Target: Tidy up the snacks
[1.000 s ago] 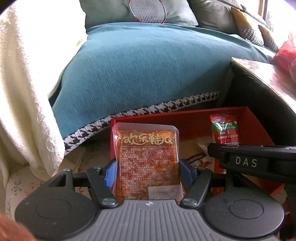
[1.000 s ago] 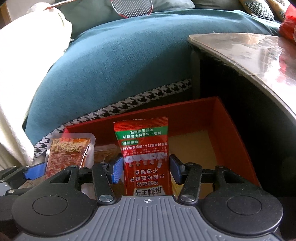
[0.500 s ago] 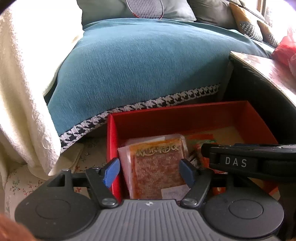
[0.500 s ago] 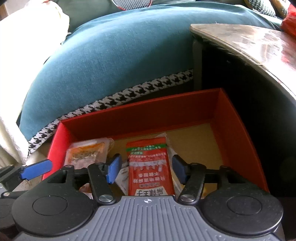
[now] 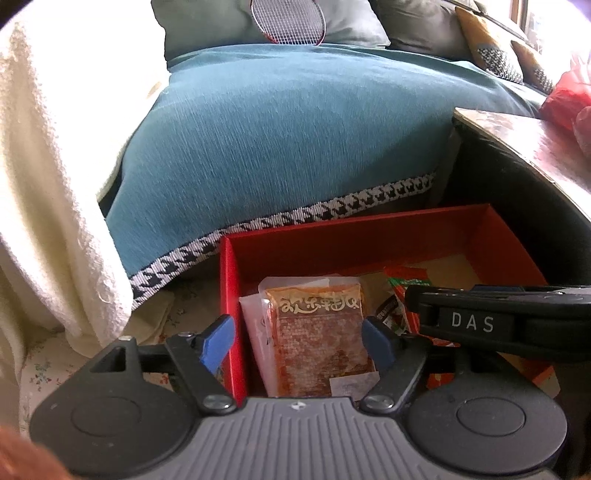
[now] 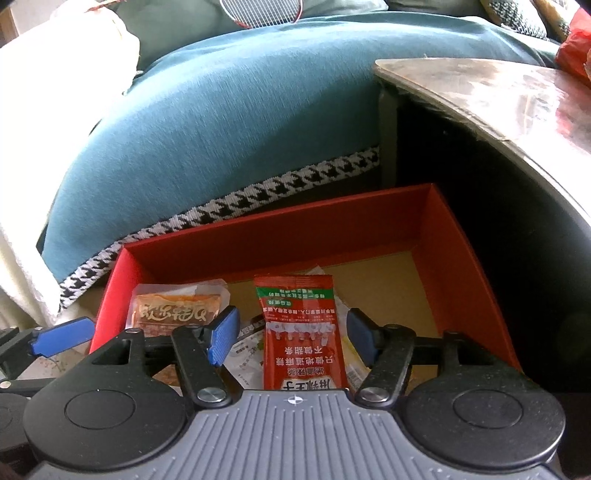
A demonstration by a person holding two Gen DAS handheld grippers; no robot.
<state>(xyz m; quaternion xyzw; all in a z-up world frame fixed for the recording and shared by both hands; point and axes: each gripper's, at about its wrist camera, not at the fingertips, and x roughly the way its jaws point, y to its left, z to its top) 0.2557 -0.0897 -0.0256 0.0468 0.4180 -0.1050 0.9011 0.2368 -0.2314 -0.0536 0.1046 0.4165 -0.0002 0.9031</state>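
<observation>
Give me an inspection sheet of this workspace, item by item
Surface: floral floor covering, partly seen.
Job's things: red box on the floor; orange snack packet and red-green snack packet lying inside.
Clutter: other wrappers under the packets.
Grippers: left tongs open above the orange packet; right tongs open above the red-green packet.
Cables: nothing seen.
Surroundings: teal sofa cover, cream blanket, racket, table.
</observation>
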